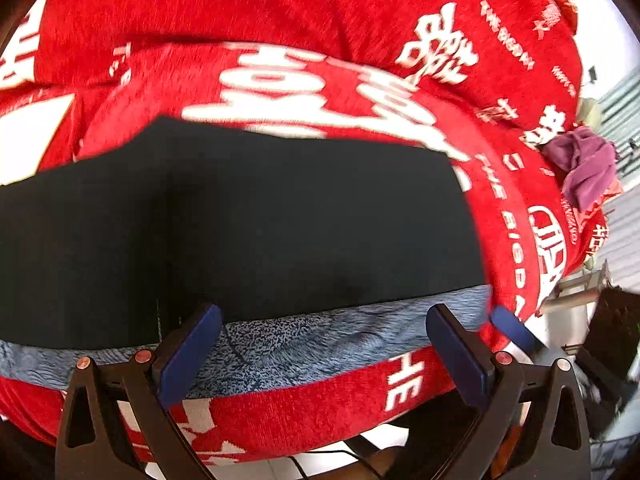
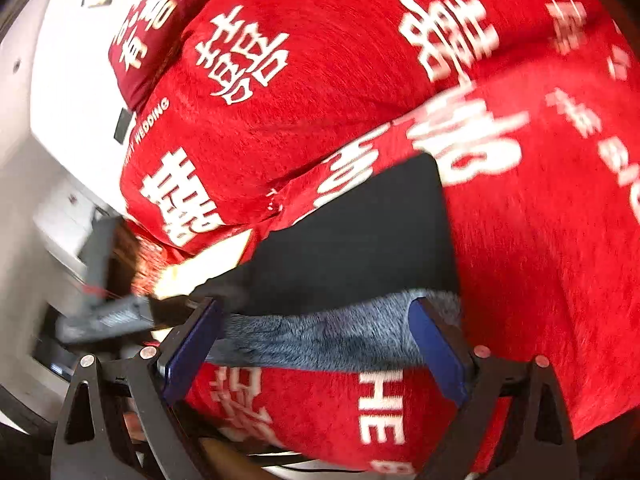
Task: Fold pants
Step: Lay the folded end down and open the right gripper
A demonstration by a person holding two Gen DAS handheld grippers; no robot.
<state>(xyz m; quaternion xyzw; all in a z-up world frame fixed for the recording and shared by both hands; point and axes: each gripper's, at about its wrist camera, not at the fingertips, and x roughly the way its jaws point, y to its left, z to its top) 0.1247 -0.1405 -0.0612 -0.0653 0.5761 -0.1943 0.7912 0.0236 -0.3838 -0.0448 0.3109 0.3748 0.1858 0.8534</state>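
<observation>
Black pants (image 1: pixel 248 216) lie flat on a red blanket (image 1: pixel 280 12) with white characters. Their grey-blue fleece lining (image 1: pixel 312 340) shows as a band along the near edge. My left gripper (image 1: pixel 326 350) hovers open over that band, and its blue pads (image 1: pixel 188 356) are not pressing on anything. A blurred blue pad (image 1: pixel 512 328) shows at the pants' right corner. In the right wrist view the pants (image 2: pixel 352 240) end at a corner. My right gripper (image 2: pixel 316 346) stands open over the lining (image 2: pixel 320 340) without gripping it.
A purple cloth (image 1: pixel 584 168) lies at the blanket's right edge. A dark red pillow (image 2: pixel 156 28) sits at the far left by white furniture (image 2: pixel 48 128). A blurred grey and black object (image 2: pixel 112 312) lies left of the right gripper. The blanket's near edge drops off below both grippers.
</observation>
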